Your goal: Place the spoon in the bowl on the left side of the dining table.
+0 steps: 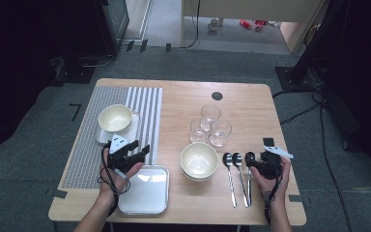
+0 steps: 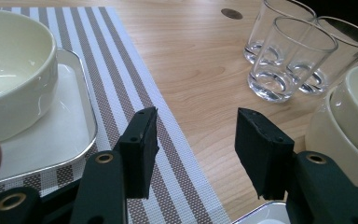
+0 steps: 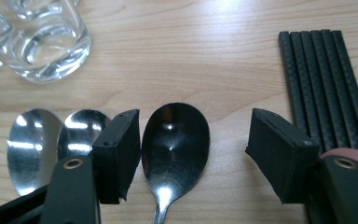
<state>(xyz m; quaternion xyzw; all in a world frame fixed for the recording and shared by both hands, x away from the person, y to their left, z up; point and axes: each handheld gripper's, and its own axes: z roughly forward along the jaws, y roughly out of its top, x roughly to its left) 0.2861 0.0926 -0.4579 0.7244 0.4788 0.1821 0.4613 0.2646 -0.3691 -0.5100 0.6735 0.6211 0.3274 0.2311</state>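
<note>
Now both grippers hover, jaws apart, over the desk.
Right gripper straddles the rightmost spoon without pinching it; left gripper grasps nothing above the striped mat. No readable writing.

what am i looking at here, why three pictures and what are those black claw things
A person sits at a light wooden table and holds a hand-operated black claw in each hand. The high view looks down from above; the other two come from cameras riding on each claw. The left claw hovers open over a grey-and-white striped placemat, beside a cream bowl on a white square plate. The right claw stands open around the bowl of the rightmost of three steel spoons, not gripping it. Three clear glasses, stacked cream bowls, black chopsticks and a white tray lie nearby.
</note>
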